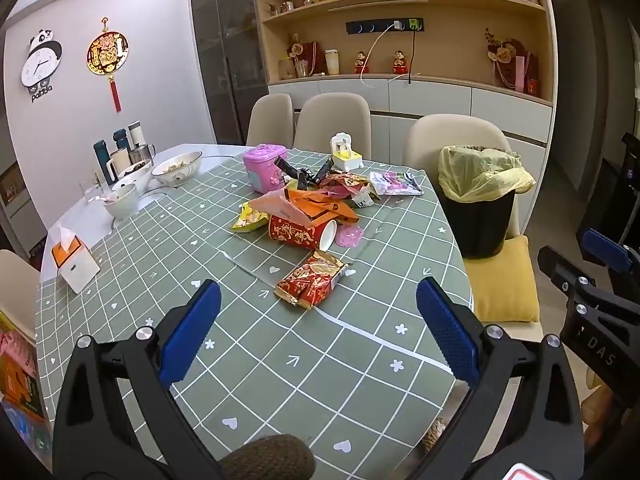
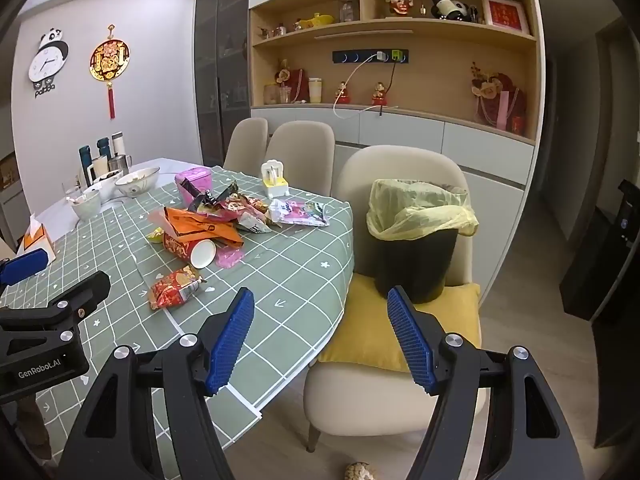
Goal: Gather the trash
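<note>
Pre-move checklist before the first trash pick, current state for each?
1. Left gripper open, nothing between the pads: ok.
2. Right gripper open and empty: ok.
3. Nearest trash, the red snack wrapper, lies flat and alone on the tablecloth, straight ahead of the left gripper: ok.
4. Bin upright on the yellow cushion beside the table, liner open at the top: ok.
5. Room left inside the bin: cannot tell, interior hidden.
6. Red paper cup lies on its side under the orange wrapper; whether it is empty: cannot tell.
</note>
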{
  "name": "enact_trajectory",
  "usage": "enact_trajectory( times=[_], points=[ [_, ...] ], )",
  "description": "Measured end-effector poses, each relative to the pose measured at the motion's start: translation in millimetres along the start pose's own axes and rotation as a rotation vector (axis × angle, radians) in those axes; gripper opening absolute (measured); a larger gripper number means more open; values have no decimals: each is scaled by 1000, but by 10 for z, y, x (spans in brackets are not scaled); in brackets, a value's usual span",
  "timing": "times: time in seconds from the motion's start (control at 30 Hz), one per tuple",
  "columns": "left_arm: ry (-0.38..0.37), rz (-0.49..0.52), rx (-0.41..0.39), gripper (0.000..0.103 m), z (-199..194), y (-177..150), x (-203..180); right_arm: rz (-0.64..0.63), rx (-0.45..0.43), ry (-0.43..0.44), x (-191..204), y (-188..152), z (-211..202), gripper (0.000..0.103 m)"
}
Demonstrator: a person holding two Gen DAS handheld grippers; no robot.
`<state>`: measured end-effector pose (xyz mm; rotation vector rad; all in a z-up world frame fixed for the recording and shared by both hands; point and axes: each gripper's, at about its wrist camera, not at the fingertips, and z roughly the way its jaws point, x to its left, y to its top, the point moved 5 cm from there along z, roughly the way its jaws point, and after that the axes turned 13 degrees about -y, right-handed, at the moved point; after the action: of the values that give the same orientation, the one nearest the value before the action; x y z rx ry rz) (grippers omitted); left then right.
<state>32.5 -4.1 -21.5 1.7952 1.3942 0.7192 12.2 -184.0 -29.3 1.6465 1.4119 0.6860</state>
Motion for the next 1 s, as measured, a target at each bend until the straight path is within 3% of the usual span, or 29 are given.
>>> enact_trajectory(
  times=[1.0],
  points=[
    [-14,3,4,94,14,8,-42,10,0,-10,-43,-1,-15,66]
  ],
)
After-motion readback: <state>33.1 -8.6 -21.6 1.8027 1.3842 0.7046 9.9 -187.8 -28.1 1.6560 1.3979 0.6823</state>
